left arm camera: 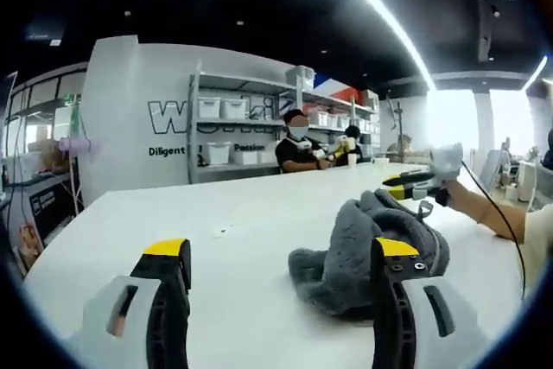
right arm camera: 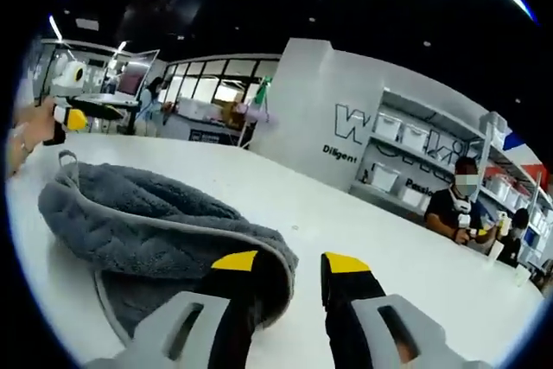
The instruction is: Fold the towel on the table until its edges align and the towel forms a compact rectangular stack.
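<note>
- Two grippers are working over a white table (left arm camera: 242, 213), one in each of the person's hands.
- Left gripper (left arm camera: 281, 270), seen in the left gripper view, is standing with its yellow-tipped jaws spread wide apart and nothing between them; bare tabletop is showing in the gap.
- Its left jaw is hanging over open table, while its right jaw is overlapping the near edge of the grey towel (left arm camera: 367, 252); I cannot tell whether it is touching the cloth.
- That grey towel is lying crumpled in a loose heap on the right part of the table in the left gripper view, not yet folded flat.
- Beyond the heap, the other gripper is coming in from the right, held by the person's hand (left arm camera: 447, 164) at the far side of the towel.
- In the right gripper view the towel (right arm camera: 147, 222) is spreading across the left and near part of the table (right arm camera: 380, 231), bunched and partly doubled over, with its pale piped edge curving round.
- Right gripper (right arm camera: 289, 270) is sitting at the towel's right edge with its jaws parted; the left jaw is lying against the cloth, the right jaw over bare table, and no cloth is pinched between them.
- Far off, two people (left arm camera: 298, 146) are sitting at the table in front of shelving (left arm camera: 251, 127) with white bins.
</note>
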Tool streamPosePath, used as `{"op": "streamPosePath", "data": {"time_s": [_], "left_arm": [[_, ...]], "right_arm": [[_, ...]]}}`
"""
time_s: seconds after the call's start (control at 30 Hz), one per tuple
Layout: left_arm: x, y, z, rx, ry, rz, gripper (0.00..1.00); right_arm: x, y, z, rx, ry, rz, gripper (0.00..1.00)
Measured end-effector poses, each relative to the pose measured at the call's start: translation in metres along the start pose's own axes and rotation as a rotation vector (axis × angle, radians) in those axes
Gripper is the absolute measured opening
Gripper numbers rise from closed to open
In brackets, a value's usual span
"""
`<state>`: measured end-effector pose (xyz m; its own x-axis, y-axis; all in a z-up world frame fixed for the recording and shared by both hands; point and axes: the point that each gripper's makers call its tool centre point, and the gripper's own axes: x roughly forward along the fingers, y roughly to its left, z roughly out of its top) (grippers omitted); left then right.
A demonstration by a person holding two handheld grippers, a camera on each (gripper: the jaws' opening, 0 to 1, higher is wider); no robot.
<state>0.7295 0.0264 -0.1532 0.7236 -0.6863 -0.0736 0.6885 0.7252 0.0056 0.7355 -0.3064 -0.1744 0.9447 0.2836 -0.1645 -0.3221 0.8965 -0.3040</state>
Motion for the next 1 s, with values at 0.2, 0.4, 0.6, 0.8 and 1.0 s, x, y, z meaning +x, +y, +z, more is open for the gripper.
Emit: {"op": "streamPosePath", "data": {"time_s": [0.2,0.4,0.6,0.8,1.0], "left_arm": [[-0.001,-0.003,-0.001,-0.002,0.0,-0.003,0.84],[0.001,-0.006,-0.004,-0.013,0.006,-0.016,0.84],[-0.001,-0.008,0.001,-0.024,-0.01,-0.025,0.84],[-0.003,-0.028,0.011,-0.081,-0.06,-0.107,0.84],[0.0,-0.045,0.009,-0.069,-0.037,-0.16,0.82]], "right_arm": [[-0.013,-0.012,-0.018,0.085,0.008,0.001,0.36],[-0.014,-0.029,-0.032,0.146,0.044,-0.013,0.54],[-0.018,-0.028,-0.029,0.07,0.047,0.021,0.81],[-0.02,-0.022,-0.028,0.112,0.041,0.084,0.99],[-0.023,-0.018,-0.028,0.08,0.031,0.112,1.0]]}}
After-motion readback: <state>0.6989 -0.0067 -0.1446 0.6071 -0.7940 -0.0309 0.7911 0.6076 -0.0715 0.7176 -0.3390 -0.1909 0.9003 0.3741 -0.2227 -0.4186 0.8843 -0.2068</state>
